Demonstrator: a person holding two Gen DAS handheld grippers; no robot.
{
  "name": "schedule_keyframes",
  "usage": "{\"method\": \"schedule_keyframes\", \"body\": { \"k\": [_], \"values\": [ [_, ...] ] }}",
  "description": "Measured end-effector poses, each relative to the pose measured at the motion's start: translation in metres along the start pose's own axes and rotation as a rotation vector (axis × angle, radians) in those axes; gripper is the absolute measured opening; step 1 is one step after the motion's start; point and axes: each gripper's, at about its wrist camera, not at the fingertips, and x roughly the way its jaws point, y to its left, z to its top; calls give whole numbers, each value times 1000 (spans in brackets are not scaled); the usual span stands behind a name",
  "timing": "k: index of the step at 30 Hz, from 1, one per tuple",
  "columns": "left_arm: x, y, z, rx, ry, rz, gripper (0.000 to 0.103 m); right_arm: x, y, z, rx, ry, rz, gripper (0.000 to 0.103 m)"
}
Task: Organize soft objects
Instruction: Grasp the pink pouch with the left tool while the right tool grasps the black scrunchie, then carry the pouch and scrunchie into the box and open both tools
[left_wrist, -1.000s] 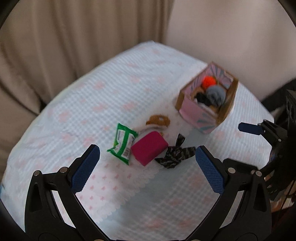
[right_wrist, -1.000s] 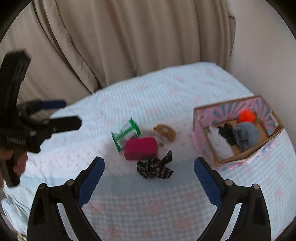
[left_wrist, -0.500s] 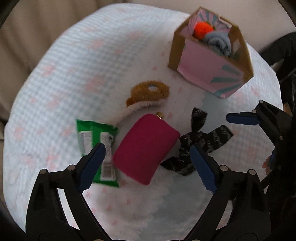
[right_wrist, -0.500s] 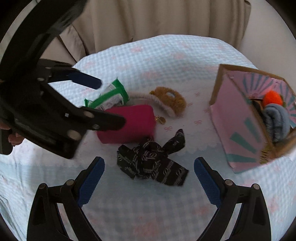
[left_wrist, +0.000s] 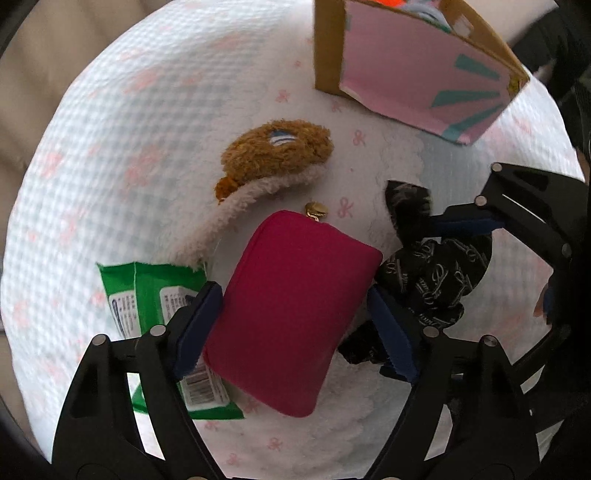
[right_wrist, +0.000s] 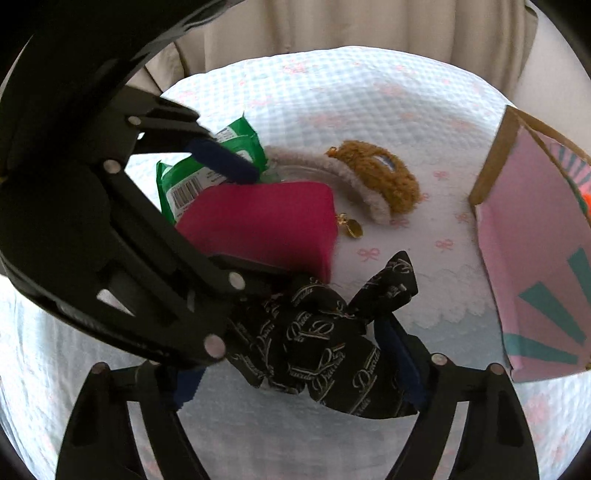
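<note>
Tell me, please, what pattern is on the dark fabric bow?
The bow is black with repeated pale script lettering, clearest in the right wrist view.

Beside one pink box (left_wrist: 417, 70) lie one brown fuzzy headband (left_wrist: 275, 153), one red pouch (left_wrist: 291, 314), one green wipes pack (left_wrist: 147, 299) and one black patterned scrunchie (left_wrist: 436, 273). Two grippers are in view.

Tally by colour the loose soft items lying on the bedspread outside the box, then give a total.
Red: 1, the pouch
Green: 1, the wipes packet
Brown: 1, the fuzzy hair clip
Black: 1, the patterned scrunchie
Total: 4
</note>
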Motion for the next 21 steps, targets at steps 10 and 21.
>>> {"method": "schedule_keyframes", "body": {
  "k": [10,21],
  "values": [
    [10,0,3,17,34,3,55,0,-3,-2,5,19,41,58],
    [-27,12,13,-118,24,13,35,-44,-7,-1,37,-7,19,54]
  ]
}}
